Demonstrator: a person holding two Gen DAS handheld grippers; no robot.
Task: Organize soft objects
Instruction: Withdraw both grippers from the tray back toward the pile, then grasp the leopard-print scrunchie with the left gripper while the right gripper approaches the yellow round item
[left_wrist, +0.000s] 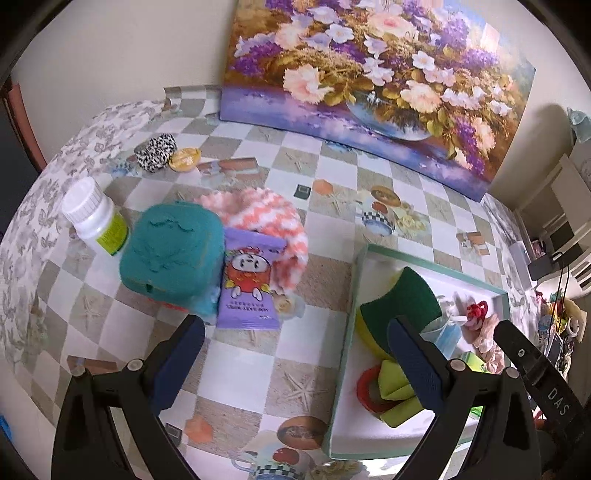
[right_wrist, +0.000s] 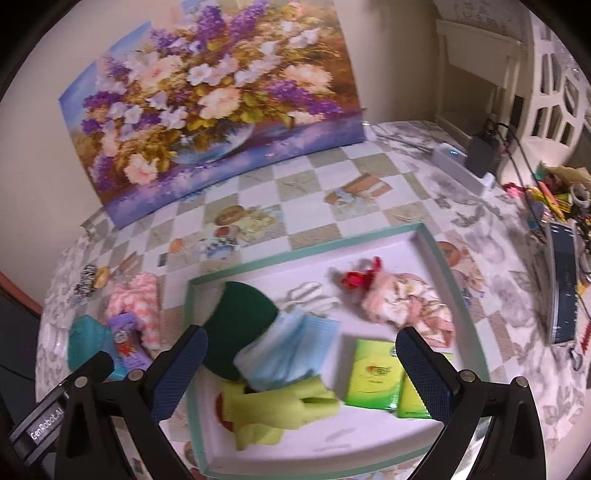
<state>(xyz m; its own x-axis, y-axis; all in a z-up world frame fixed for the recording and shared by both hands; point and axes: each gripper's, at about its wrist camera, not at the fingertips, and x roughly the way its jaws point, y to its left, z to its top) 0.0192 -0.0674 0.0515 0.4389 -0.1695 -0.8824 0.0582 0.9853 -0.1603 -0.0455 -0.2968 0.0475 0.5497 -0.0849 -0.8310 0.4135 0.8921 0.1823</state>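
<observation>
A white tray with a green rim (right_wrist: 436, 254) (left_wrist: 436, 267) holds a green-and-yellow sponge (right_wrist: 240, 325) (left_wrist: 402, 299), a blue face mask (right_wrist: 288, 350), a yellow-green cloth (right_wrist: 280, 406) (left_wrist: 395, 384), green tissue packs (right_wrist: 373, 380), and a pink floral scrunchie (right_wrist: 406, 306) with a red bow (right_wrist: 358, 278). Left of the tray lie a teal soft block (left_wrist: 170, 251) (right_wrist: 86, 341), a purple packet (left_wrist: 249, 284) (right_wrist: 125, 341) and a pink-white knitted cloth (left_wrist: 269, 229) (right_wrist: 138, 299). My left gripper (left_wrist: 295, 358) is open and empty above the table. My right gripper (right_wrist: 301, 363) is open and empty over the tray.
A white pill bottle (left_wrist: 94, 218), a leopard-print scrunchie (left_wrist: 155, 151) and a yellow lid (left_wrist: 184, 159) sit at the far left. A flower painting (left_wrist: 369, 81) leans on the wall. Clutter and a charger (right_wrist: 480, 155) sit at the right edge.
</observation>
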